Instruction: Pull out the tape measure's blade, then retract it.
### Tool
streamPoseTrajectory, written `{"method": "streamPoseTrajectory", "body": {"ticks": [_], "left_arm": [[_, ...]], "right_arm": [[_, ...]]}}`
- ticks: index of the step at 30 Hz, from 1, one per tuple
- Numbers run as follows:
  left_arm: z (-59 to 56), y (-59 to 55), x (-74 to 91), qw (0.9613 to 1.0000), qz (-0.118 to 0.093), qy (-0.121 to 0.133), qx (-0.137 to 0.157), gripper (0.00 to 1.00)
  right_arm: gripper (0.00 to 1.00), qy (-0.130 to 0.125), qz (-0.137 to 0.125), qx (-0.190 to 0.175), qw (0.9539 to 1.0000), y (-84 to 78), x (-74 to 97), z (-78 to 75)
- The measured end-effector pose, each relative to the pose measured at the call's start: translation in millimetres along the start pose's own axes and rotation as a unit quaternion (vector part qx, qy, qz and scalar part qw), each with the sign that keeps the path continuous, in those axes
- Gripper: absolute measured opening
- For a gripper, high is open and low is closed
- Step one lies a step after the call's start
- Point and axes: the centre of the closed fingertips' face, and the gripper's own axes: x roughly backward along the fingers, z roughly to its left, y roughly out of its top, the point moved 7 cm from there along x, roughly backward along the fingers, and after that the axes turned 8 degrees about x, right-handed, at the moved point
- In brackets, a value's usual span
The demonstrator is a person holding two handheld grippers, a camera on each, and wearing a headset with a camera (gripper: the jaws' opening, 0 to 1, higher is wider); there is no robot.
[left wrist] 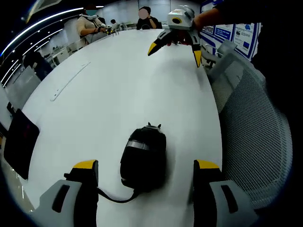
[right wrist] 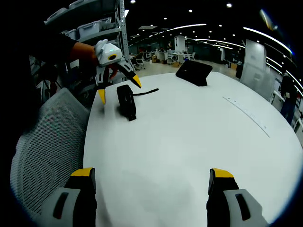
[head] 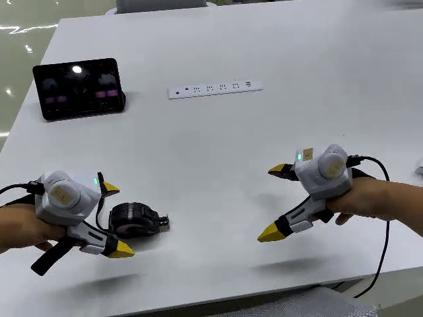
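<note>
A black tape measure (head: 134, 220) lies on the white table (head: 218, 145) at the front left, its blade tip facing right and no blade drawn out. My left gripper (head: 115, 219) is open with its yellow-tipped jaws on either side of the tape measure (left wrist: 143, 157), not touching it; a black cord trails from the case's near end. My right gripper (head: 275, 201) hovers open over the table at the front right, nothing between its jaws. In the right gripper view the tape measure (right wrist: 126, 101) sits far ahead by the left gripper (right wrist: 118, 82). The right gripper (left wrist: 175, 45) faces me across the table.
A dark tablet (head: 79, 88) stands at the back left and a white power strip (head: 215, 88) lies at the back middle. A mesh chair (left wrist: 246, 123) stands along the table's near edge. People sit at the far end of the room (left wrist: 144, 16).
</note>
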Motion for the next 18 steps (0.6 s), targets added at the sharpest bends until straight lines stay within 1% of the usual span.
{"method": "streamPoseTrajectory", "body": {"ticks": [3, 6, 7, 9, 13, 15, 18], "left_arm": [[0.7, 1.3, -1.7, 1.0000, 0.002, -0.003, 0.001, 0.78], [0.9, 3.4, -3.8, 0.9999, 0.008, -0.007, -0.002, 0.74], [0.5, 4.3, -4.5, 0.9999, 0.011, -0.010, -0.001, 0.71], [0.4, 5.5, -6.3, 0.9998, 0.015, -0.010, -0.003, 0.69], [-0.5, 8.0, -8.7, 0.9997, 0.021, -0.011, -0.002, 0.68], [-1.0, 10.3, -9.8, 0.9996, 0.025, -0.014, 0.003, 0.66], [-1.2, 13.7, -10.3, 0.9995, 0.025, -0.015, -0.011, 0.63]], "right_arm": [[0.99, 0.004, 0.003, 0.004, 1.0000, 2.5, -5.0, -0.2], [0.99, 0.010, 0.004, 0.007, 0.9999, 6.1, -11.2, 2.1], [0.99, 0.012, 0.005, 0.008, 0.9999, 7.5, -13.8, 2.6], [0.99, 0.015, 0.003, 0.006, 0.9999, 11.0, -18.8, 4.1], [0.99, 0.022, -0.002, 0.005, 0.9997, 17.0, -26.7, 7.7], [0.99, 0.027, -0.002, 0.009, 0.9996, 20.3, -31.2, 9.9], [0.99, 0.034, -0.002, 0.016, 0.9993, 25.5, -37.6, 12.8]]}}
